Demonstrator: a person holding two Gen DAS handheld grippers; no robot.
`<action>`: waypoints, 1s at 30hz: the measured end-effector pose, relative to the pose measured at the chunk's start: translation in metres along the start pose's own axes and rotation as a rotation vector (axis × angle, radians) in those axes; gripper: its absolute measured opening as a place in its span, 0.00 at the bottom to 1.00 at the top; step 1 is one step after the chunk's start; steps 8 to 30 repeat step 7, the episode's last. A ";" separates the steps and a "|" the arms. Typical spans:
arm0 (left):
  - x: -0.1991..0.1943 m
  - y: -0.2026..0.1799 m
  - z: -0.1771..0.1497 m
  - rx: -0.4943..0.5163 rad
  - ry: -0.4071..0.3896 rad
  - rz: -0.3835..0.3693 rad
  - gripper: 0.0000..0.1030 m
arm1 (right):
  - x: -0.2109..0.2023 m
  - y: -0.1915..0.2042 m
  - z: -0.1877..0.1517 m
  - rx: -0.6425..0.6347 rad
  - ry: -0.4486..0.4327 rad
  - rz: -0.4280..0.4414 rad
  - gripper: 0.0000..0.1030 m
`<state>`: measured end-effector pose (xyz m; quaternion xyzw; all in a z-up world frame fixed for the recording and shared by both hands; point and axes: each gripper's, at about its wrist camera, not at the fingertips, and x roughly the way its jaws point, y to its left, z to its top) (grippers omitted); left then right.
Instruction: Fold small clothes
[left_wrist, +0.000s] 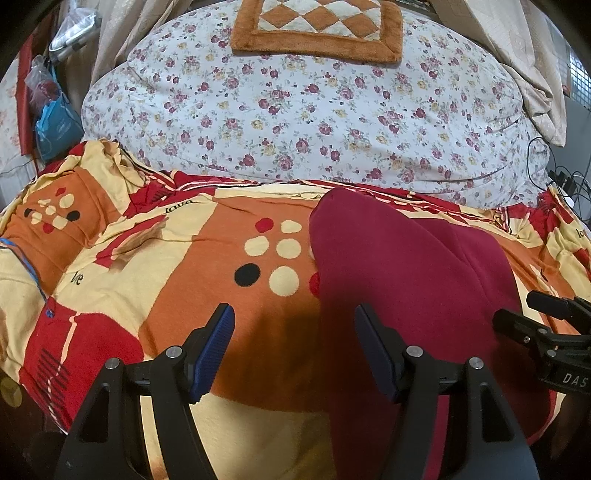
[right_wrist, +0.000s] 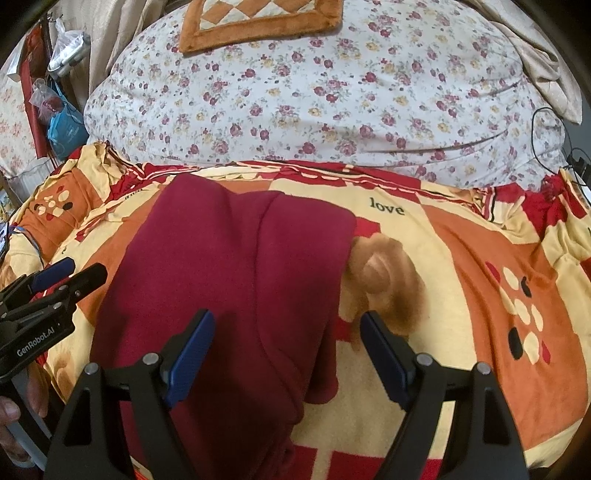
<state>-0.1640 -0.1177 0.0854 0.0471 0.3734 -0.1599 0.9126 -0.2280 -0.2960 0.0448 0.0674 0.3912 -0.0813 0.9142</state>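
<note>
Now both grippers, left (left_wrist: 294, 334) and right (right_wrist: 287, 338), hover jaws spread above maroon garment (right_wrist: 236, 266).

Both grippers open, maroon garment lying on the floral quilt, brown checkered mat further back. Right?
Not quite: the maroon garment lies on the orange, red and cream blanket, as the right wrist view shows. The floral quilt is behind it. The rest holds.

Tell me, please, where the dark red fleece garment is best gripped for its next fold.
Probably grip the dark red fleece garment at its near right hem corner, coming from the right edge: there it lies over the patterned blanket, beside the open right gripper.
</note>
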 end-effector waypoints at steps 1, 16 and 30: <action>-0.001 0.001 0.000 0.000 -0.002 -0.001 0.57 | 0.000 -0.001 0.001 0.000 0.000 0.000 0.82; -0.001 0.012 0.003 -0.018 -0.018 -0.022 0.57 | 0.000 -0.001 0.001 0.000 0.001 0.001 0.82; -0.001 0.012 0.003 -0.018 -0.018 -0.022 0.57 | 0.000 -0.001 0.001 0.000 0.001 0.001 0.82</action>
